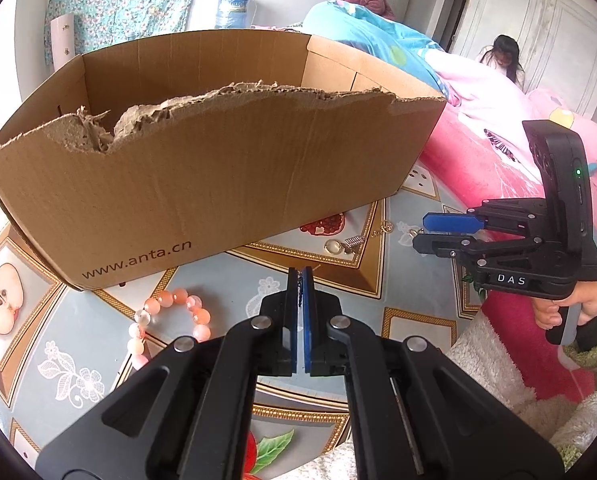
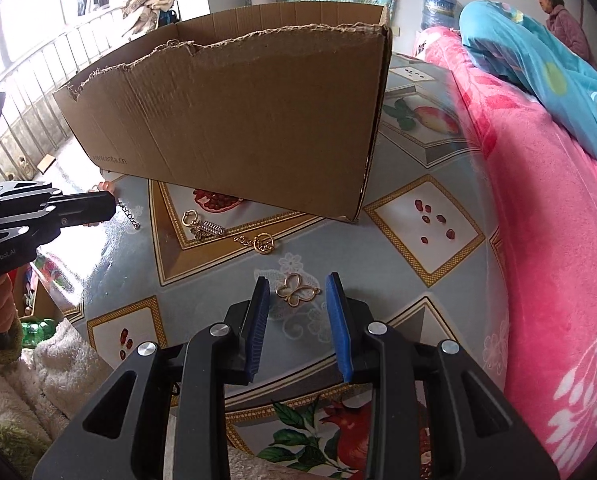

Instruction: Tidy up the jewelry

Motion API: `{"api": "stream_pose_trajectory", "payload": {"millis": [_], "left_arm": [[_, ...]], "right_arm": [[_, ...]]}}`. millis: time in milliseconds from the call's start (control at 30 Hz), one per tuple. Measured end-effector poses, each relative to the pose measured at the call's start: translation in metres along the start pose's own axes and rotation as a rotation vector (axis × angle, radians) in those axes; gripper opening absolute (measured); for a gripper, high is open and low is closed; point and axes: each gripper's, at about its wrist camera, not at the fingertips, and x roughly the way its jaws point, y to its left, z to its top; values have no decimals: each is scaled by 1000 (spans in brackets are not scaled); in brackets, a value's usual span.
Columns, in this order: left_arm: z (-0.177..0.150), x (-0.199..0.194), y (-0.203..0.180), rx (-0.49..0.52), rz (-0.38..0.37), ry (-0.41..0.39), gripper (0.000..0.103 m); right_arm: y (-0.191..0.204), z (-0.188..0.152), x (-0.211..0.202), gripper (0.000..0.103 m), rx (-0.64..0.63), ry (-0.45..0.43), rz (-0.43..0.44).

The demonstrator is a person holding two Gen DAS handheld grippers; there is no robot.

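The left gripper is squeezed together on a thin dark chain, which hangs from its tip above the desk. The right gripper has its pads apart, and a gold butterfly charm lies flat on the desk between them, not pinched. The cardboard box stands just behind, with more gold pieces near its wall and a pink bead bracelet beside it. The charm is thin and flat, so the pads could slide over it or flick it away. The hanging chain could slip out or snag on the box's torn edge.
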Motion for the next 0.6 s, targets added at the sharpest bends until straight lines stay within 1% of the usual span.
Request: {"api": "stream_pose_trajectory", "payload": {"millis": [267, 300, 333, 433, 600], "left_arm": [[0, -5, 3, -14, -20, -24, 1], [0, -7, 4, -17, -22, -27, 1], [-1, -8, 6, -19, -23, -31, 1], [-1, -11, 8, -20, -25, -40, 1], [-3, -14, 7, -18, -32, -50, 1]], "right_arm": [[3, 15, 6, 28, -16, 117, 0], [2, 17, 6, 26, -14, 127, 1], [1, 18, 7, 20, -12, 134, 3], [-4, 22, 9, 20, 9, 152, 22], [-5, 26, 12, 20, 13, 169, 25]]}}
